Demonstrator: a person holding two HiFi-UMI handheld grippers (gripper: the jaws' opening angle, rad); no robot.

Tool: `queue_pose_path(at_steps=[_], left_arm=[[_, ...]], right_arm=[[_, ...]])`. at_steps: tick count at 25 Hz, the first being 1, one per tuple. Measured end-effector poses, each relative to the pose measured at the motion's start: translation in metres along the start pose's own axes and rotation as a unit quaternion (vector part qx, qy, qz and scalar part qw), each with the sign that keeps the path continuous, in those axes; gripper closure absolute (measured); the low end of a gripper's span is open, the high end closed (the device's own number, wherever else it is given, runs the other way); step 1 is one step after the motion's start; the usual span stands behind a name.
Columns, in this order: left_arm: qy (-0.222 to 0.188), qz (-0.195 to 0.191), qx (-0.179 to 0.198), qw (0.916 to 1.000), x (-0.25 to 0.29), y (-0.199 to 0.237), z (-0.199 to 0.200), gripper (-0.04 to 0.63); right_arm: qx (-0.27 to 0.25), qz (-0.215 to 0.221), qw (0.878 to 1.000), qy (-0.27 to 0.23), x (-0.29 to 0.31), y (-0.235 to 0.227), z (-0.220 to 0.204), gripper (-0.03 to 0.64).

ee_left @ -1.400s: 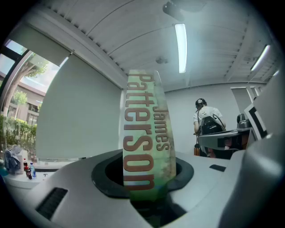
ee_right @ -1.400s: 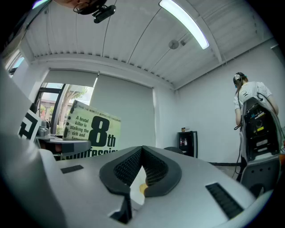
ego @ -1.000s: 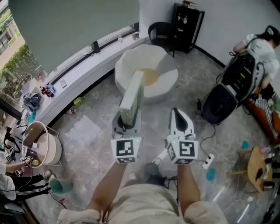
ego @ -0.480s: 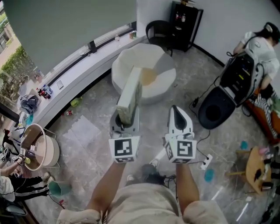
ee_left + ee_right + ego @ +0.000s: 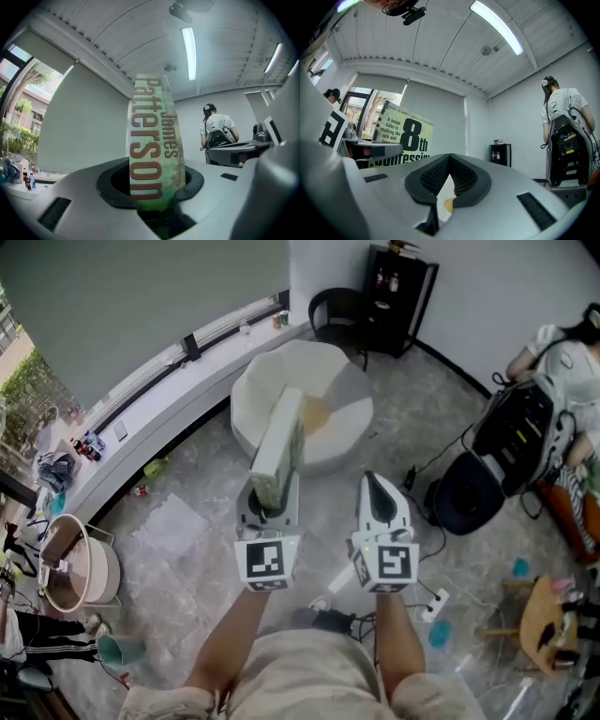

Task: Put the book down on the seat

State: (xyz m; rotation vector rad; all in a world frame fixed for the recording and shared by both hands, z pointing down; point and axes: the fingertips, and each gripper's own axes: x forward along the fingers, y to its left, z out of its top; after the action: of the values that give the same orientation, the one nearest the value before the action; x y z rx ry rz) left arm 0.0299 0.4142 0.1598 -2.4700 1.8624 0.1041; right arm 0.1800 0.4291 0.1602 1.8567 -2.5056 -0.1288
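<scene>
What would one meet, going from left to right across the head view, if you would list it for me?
beige round tub → book → right gripper → black rounded shell → wooden side table. The white seat and the left gripper overlap the book, so they are left out.

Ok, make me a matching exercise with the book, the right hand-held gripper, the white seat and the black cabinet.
1 book
2 right hand-held gripper
3 white seat
4 black cabinet

A against the far wall
B upright in the left hand-held gripper
C jaws together, empty
D round, on the floor straight ahead

Pairs: 1B, 2C, 3D, 4A
</scene>
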Motion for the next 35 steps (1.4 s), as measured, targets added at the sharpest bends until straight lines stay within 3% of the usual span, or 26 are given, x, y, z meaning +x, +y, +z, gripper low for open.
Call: queue_pose_path(at_steps=[11, 23, 35], left_arm=[[0.003, 0.0, -0.003, 1.0, 0.053, -0.033, 0.0, 0.433], [-0.002, -0.015, -0.006, 0.9999, 0.118, -0.008, -0.002, 0.433], [0.002, -0.031, -0.009, 0.9995, 0.205, 0.048, -0.018, 0.433]], right_arm=[[0.006, 0.001, 1.0, -0.008, 0.025, -0.054, 0.006, 0.612], [-0.005, -0.011, 1.0, -0.004, 0.088, -0.068, 0.007, 0.612], [0.001, -0.028, 1.0, 0.006, 0.191, -0.067, -0.01, 0.612]])
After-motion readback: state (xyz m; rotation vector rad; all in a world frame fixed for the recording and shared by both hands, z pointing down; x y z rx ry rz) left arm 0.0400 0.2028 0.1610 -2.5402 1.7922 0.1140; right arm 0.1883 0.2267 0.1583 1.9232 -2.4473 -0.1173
